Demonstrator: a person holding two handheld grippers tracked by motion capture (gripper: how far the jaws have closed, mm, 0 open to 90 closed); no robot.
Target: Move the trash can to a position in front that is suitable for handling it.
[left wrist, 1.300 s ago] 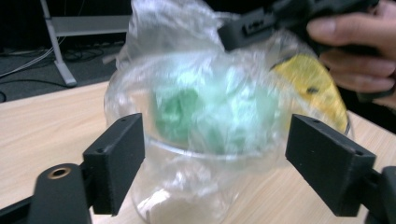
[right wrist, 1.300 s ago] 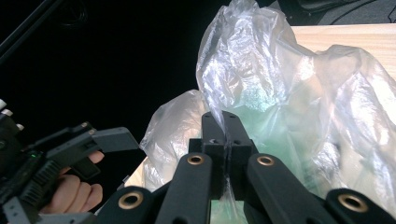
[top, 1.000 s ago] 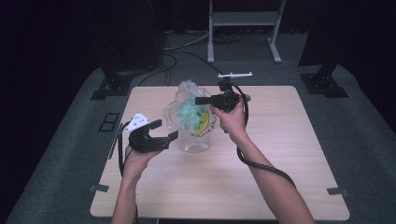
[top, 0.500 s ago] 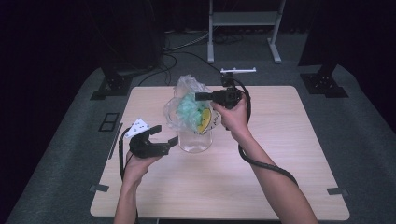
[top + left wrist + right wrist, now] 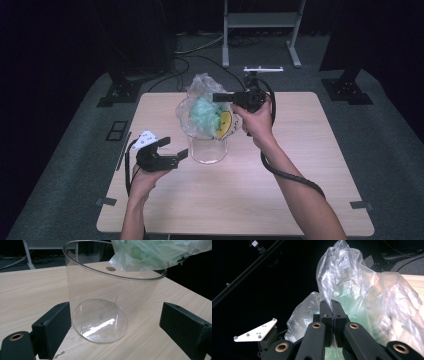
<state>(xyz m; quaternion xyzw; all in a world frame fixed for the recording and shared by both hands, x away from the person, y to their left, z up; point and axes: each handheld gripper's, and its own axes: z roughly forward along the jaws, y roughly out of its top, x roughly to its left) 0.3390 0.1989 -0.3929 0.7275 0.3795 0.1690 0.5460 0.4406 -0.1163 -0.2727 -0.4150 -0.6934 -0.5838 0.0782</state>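
Bag [image 5: 202, 112], a crumpled clear plastic sack stuffed with pale green contents and a yellow-printed item, hangs at the centre of the high view, its bottom at or just inside the mouth of a clear jar [image 5: 207, 147]; whether it touches the rim cannot be told. The right gripper [image 5: 220, 96], level and pointing toward the left of the frame, has its jaws pressed together on a twisted fold of the film near the bag's top; in the right gripper view the film runs up from between the black jaws. The left gripper [image 5: 175, 154], at lower left of the high view, stands spread beside the jar, one jaw to each side of its base in the left gripper view, neither plainly touching the wall.

The step looks like getting the bag through the jar's mouth, and doing it well likely means steadying the jar with the left gripper first, since a light, smooth-walled cylinder could slide or tip on the pale wood-grain tabletop [image 5: 300, 200]. The pinch should stay high on the film, and any motion slow and straight along the jar's axis, because the bag bulges wider than the opening. The film is thin, wrinkled and glossy; the jar is rigid, transparent, with a flat round base.
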